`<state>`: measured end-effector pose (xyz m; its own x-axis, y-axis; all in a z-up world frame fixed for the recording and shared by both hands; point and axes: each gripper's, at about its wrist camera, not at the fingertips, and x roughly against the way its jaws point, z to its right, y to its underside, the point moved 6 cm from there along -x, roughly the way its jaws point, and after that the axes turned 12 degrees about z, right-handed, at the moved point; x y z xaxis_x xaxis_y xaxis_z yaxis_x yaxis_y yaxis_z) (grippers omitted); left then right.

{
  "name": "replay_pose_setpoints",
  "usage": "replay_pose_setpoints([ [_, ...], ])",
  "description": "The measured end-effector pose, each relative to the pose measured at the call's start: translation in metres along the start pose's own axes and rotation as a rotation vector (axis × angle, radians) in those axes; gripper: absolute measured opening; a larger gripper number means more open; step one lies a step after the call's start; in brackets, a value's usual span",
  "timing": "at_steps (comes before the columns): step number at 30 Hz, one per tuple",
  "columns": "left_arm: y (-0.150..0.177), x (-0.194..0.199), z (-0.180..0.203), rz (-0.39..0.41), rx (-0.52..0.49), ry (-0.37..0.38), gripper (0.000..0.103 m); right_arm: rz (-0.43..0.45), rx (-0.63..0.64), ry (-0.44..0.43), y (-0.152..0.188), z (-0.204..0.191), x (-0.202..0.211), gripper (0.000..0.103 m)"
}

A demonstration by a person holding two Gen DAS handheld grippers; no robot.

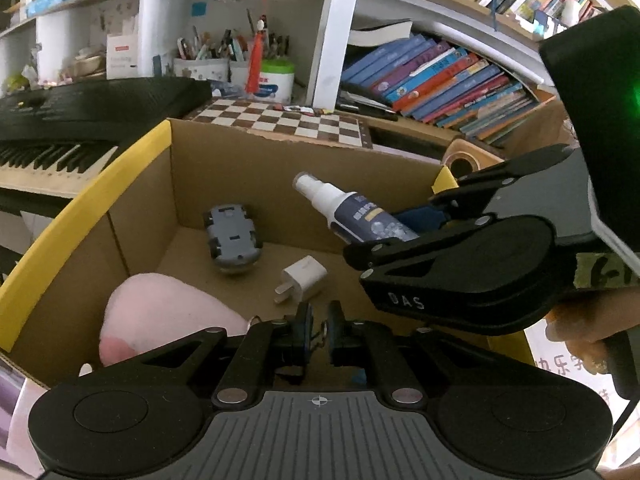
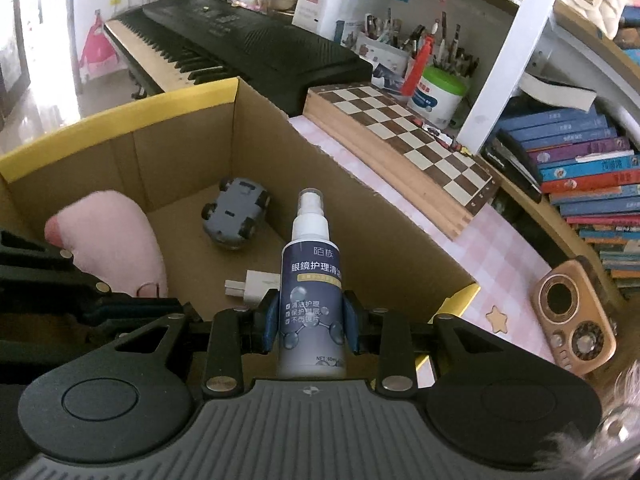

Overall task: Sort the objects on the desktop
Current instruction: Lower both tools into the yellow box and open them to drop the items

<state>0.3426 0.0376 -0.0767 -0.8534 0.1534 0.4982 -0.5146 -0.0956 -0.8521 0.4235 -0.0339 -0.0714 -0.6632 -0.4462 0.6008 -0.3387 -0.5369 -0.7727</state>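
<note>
A cardboard box (image 1: 132, 152) with a yellow rim holds an upturned grey toy car (image 1: 232, 236), a white charger plug (image 1: 302, 278) and a pink plush (image 1: 160, 312). My left gripper (image 1: 320, 332) hangs low inside the box beside the plush. Its jaws stand a narrow slit apart, with a small metal ring piece of the plush loose between them. My right gripper (image 2: 312, 320) is shut on a dark blue spray bottle (image 2: 312, 272) with a white nozzle, held over the box's near right corner. The left wrist view shows that bottle (image 1: 352, 208) slanting above the plug.
A black keyboard (image 2: 240, 40) lies behind the box (image 2: 120, 112). A chessboard (image 2: 400, 136) lies to its right on a pink checked cloth. Pen pots (image 2: 400, 52), stacked books (image 2: 580, 172) and a gold retro radio (image 2: 572, 316) crowd the right side.
</note>
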Motion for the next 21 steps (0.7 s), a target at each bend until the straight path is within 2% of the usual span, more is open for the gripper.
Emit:
replay_pose_setpoints([
  [5, -0.002, 0.006, 0.0, 0.025, 0.004, -0.001, 0.012, 0.009, -0.011, 0.014, 0.0, 0.001, 0.0, 0.03],
  [7, -0.005, 0.011, -0.002, 0.043, 0.008, -0.012, 0.024, 0.019, -0.033, 0.028, -0.001, 0.003, 0.001, 0.03],
  [9, -0.008, 0.018, -0.006, 0.072, 0.015, -0.026, 0.046, 0.039, -0.068, 0.038, -0.003, 0.006, 0.005, 0.03],
  [11, -0.012, 0.025, -0.01, 0.096, 0.025, -0.043, 0.053, 0.059, -0.101, 0.052, -0.006, 0.01, 0.011, 0.032],
  [16, -0.019, 0.045, -0.015, 0.145, 0.039, -0.055, 0.054, 0.119, -0.179, 0.096, -0.012, 0.018, 0.032, 0.032],
  [19, -0.023, 0.058, -0.017, 0.175, 0.04, -0.066, 0.059, 0.152, -0.218, 0.125, -0.013, 0.02, 0.048, 0.032],
  [21, -0.024, 0.068, -0.019, 0.195, 0.041, -0.077, 0.066, 0.177, -0.244, 0.143, -0.013, 0.02, 0.061, 0.032],
])
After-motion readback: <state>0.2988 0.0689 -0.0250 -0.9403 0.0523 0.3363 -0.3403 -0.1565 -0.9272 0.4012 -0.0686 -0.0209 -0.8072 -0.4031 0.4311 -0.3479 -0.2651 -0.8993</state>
